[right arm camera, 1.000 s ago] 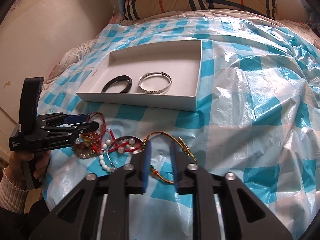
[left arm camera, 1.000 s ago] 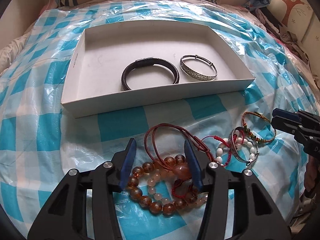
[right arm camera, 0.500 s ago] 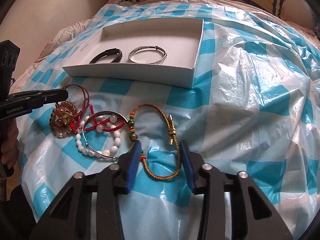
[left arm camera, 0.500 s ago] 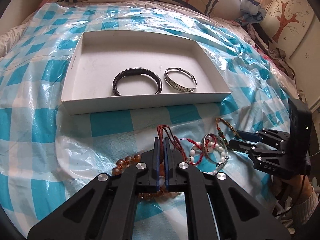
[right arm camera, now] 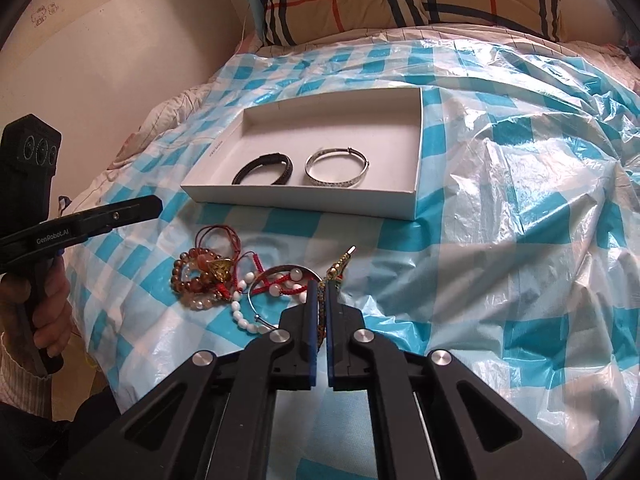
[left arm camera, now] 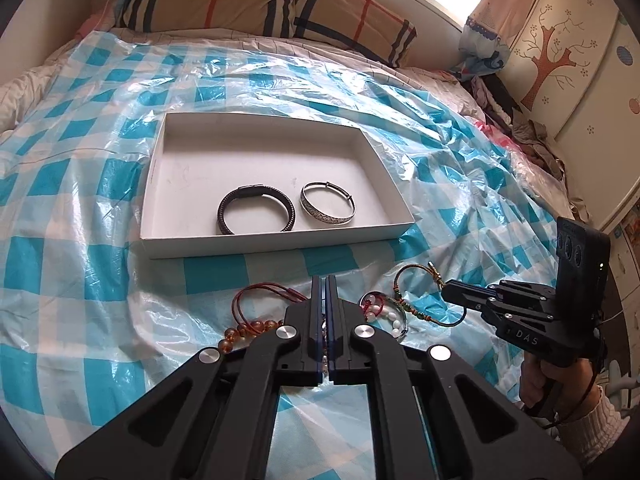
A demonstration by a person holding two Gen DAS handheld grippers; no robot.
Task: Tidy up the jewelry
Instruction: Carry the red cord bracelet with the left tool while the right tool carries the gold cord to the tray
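Observation:
A white tray [left arm camera: 160, 184] [right arm camera: 416, 196] holds a black braided bracelet [left arm camera: 256, 210] [right arm camera: 264, 169] and a silver bangle [left arm camera: 328, 209] [right arm camera: 337, 167]. In front of it lie an amber bead bracelet with red cord [right arm camera: 200, 272] [left arm camera: 248, 326], a white-bead and red-cord bracelet with a metal ring [right arm camera: 276, 284] [left arm camera: 384, 312]. My left gripper [left arm camera: 325, 284] is shut and raised above the pile, nothing visibly in it. My right gripper [right arm camera: 319, 292] is shut on the gold-green woven cord bracelet [right arm camera: 336, 268] [left arm camera: 416, 292].
The bed is covered with a blue-and-white checked plastic sheet [left arm camera: 80, 280]. A plaid pillow [left arm camera: 260, 4] lies at the head. A wardrobe with a tree motif [left arm camera: 560, 60] stands at the right, with clothes piled beside it.
My left gripper shut at the bead pile, then lifted back from it with the beads left lying. My right gripper opened around the woven cord bracelet and shut on it.

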